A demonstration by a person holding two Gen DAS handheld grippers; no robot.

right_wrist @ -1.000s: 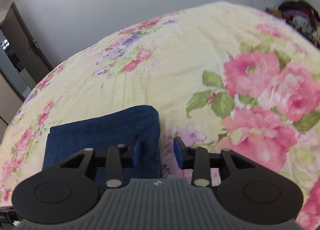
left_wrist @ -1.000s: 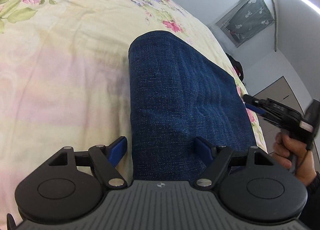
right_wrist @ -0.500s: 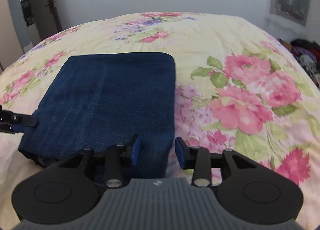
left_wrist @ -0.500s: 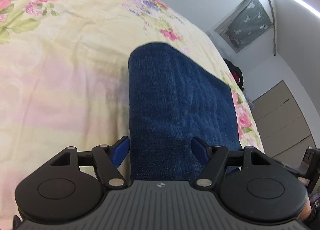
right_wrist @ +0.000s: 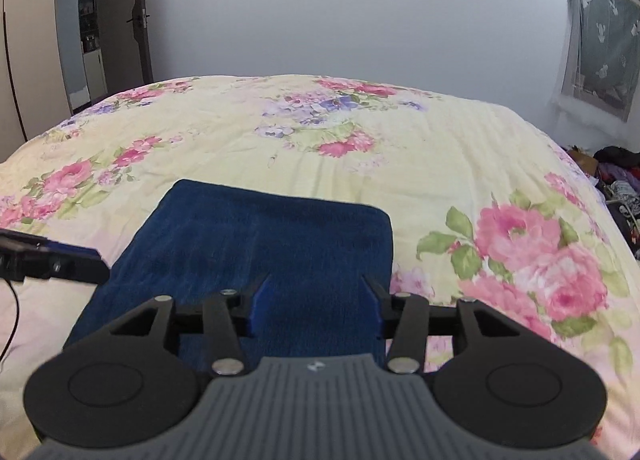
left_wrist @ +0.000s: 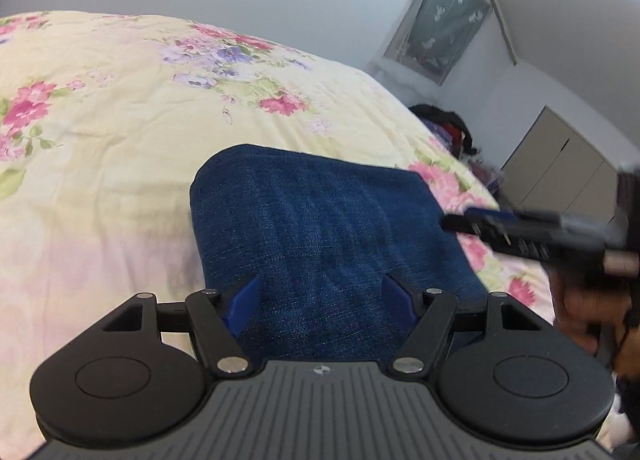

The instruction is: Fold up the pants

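Observation:
Dark blue denim pants (left_wrist: 320, 236) lie folded into a compact rectangle on the floral bedspread (left_wrist: 100, 131); they also show in the right wrist view (right_wrist: 264, 244). My left gripper (left_wrist: 322, 300) is open and empty, raised above the near edge of the pants. My right gripper (right_wrist: 316, 302) is open and empty, above the near right part of the pants. The right gripper shows blurred at the right of the left wrist view (left_wrist: 520, 227). The left gripper's tip shows at the left of the right wrist view (right_wrist: 52, 260).
The bed (right_wrist: 440, 147) fills both views. A pile of clothes (right_wrist: 616, 175) lies on the floor to the right. A grey wardrobe (left_wrist: 560, 167) and a covered window (left_wrist: 436, 23) are beyond. A doorway (right_wrist: 88, 31) is at back left.
Both grippers have drawn back and tilted up from the pants. The right gripper's jaws have opened wider. The pants lie still.

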